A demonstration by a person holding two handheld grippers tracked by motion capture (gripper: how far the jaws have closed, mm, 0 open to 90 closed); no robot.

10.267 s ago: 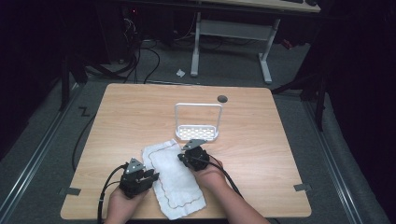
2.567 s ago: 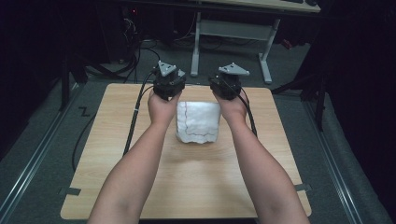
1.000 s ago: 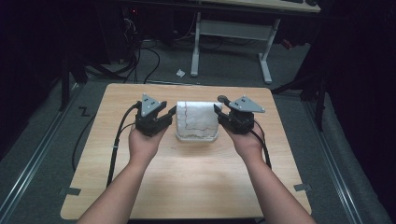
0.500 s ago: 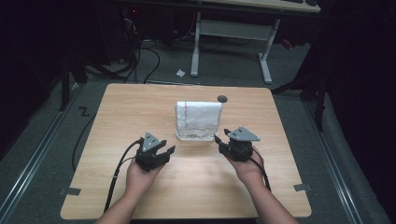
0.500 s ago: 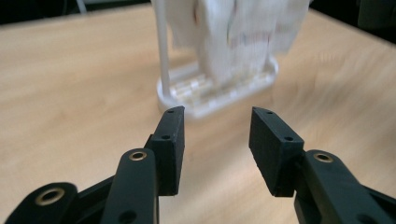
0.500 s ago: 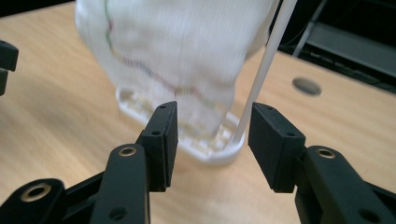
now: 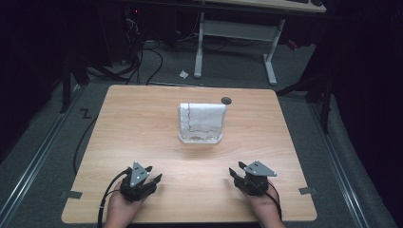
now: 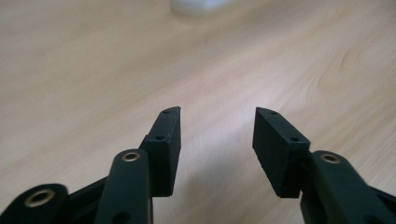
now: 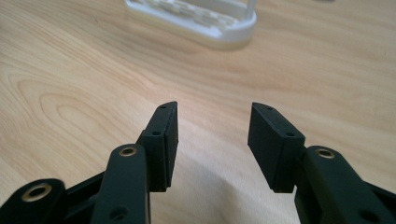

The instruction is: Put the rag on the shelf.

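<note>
White cloth (image 7: 201,119) hangs draped over the upright frame of a small white rack (image 7: 200,139); a thin reddish-brown stitched line runs across its near face. The cloth covers the frame down to just above the rack's base. The rack stands on the table (image 7: 142,128) a little behind centre, with a small dark round hole (image 7: 226,100) in the tabletop just behind and to its right.

In the right gripper view the rack base (image 9: 201,21) sits ahead, rounded white rim flat on the wood, slotted floor faintly visible. In the left gripper view a blurred white patch at the top edge (image 8: 198,4) is the same base, too soft for detail.

Left hand-held gripper (image 7: 153,176) is low at the near left of the table, well apart from the rack. Its jaws have just been opening; they stand spread with only bare wood between them (image 8: 217,135). A black cable trails from it off the near edge.

Right hand-held gripper (image 7: 235,173) is low at the near right, also well apart from the rack, grey three-cornered plate on top. Its jaws have just been opening to a wide spread, nothing between them (image 9: 212,130).

Both grippers point toward the rack. Neither touches the cloth.
</note>
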